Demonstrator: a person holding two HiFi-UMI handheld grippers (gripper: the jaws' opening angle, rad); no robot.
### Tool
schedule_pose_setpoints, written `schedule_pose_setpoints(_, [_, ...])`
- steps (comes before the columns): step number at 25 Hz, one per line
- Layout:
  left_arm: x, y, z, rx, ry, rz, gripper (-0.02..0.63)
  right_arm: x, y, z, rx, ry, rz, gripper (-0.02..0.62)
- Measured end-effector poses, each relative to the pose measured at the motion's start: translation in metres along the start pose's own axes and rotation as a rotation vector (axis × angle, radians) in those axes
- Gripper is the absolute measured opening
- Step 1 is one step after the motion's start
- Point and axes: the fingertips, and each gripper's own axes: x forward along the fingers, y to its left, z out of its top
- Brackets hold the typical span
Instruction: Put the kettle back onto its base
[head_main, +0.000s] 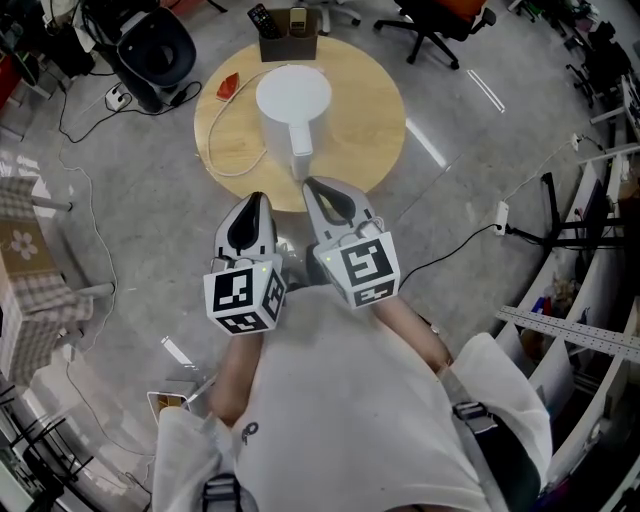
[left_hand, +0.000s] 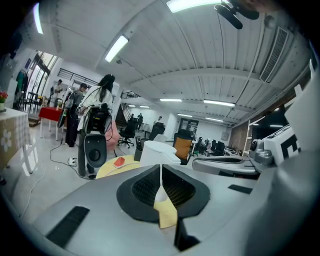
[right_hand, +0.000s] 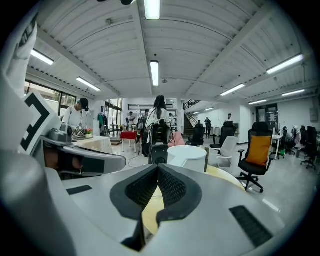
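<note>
- A dark box (head_main: 288, 44) stands at the top edge of the round wooden surface (head_main: 372, 112). It holds two things: a black remote (head_main: 261, 18) and a brownish flat thing (head_main: 298, 19) that is too small to name.
- On the surface I count one kettle (head_main: 293, 98), one box, one small orange thing (head_main: 229, 87) near the left edge, and one white cord (head_main: 224, 152) lying in a loop left of the kettle.
- The kettle sits near the middle of the surface, in the upper centre of the head view. It is white and cylindrical, with a flat round lid. Its handle (head_main: 302, 142) points toward the lower edge of the frame. From above I cannot tell whether a base lies under it.
- There are two tools, side by side just below the surface and apart from the kettle.
- The left tool (head_main: 256, 199) has its jaws pressed together, with nothing between them.
- The right tool (head_main: 311, 184) is also pressed together and empty, its tip near the handle.
</note>
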Motion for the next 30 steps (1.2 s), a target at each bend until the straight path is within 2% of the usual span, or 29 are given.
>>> schedule_pose_setpoints(7, [-0.003,-0.01,0.003,0.05,-0.024,-0.009,0.035,-0.007,-0.002,0.0,0.012,-0.008,-0.028,0.025])
schedule_pose_setpoints(13, [-0.001,-0.011,0.001,0.036,-0.006,-0.013,0.035,-0.007,-0.002,-0.003,0.028,0.001,-0.032,0.025])
schedule_pose_setpoints(17, [-0.002,-0.011,0.003,0.08,-0.013,-0.003,0.035,-0.006,-0.004,-0.005,0.054,0.007,-0.028,0.025])
schedule_pose_setpoints(21, [-0.001,-0.009,0.002,0.055,-0.007,-0.002,0.035,-0.006,-0.005,-0.007,0.047,0.014,-0.033,0.025])
schedule_pose_setpoints(30, [-0.001,-0.006,-0.005,0.055,0.016,0.002,0.035,-0.002,-0.001,-0.009,0.041,0.021,-0.029,0.025])
